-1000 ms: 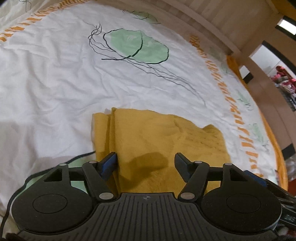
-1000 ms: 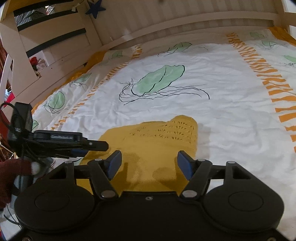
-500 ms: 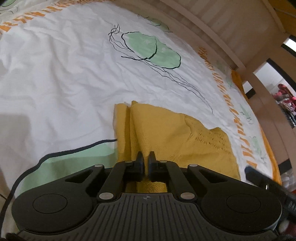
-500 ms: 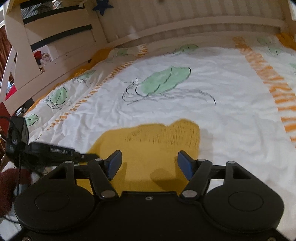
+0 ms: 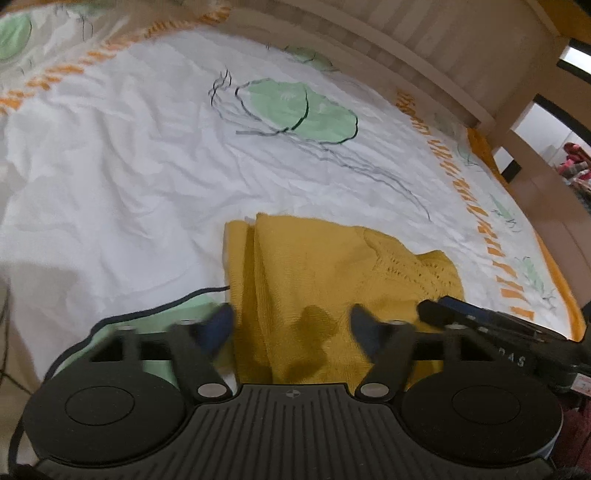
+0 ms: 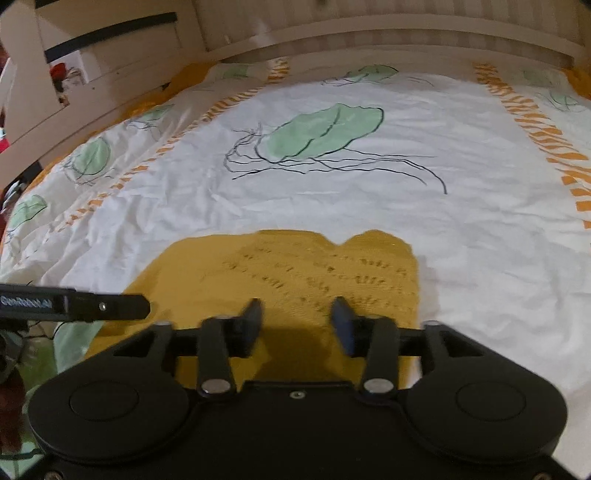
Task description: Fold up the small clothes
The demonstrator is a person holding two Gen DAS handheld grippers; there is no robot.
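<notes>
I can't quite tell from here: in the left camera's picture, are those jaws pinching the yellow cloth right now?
No, the left gripper has its jaws spread wide apart above the yellow cloth, with nothing held between them.

The folded knit garment (image 5: 332, 280) lies on the bedspread (image 5: 129, 166) near its front edge; the wooden bed rail (image 6: 369, 33) runs along the far edge.

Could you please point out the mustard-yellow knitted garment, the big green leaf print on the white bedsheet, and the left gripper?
mustard-yellow knitted garment (image 6: 295, 273), right wrist view, openwork knit panel.
big green leaf print (image 6: 321, 131), right wrist view, middle of leaf.
left gripper (image 5: 291, 325), left wrist view, midway between fingertips.
</notes>
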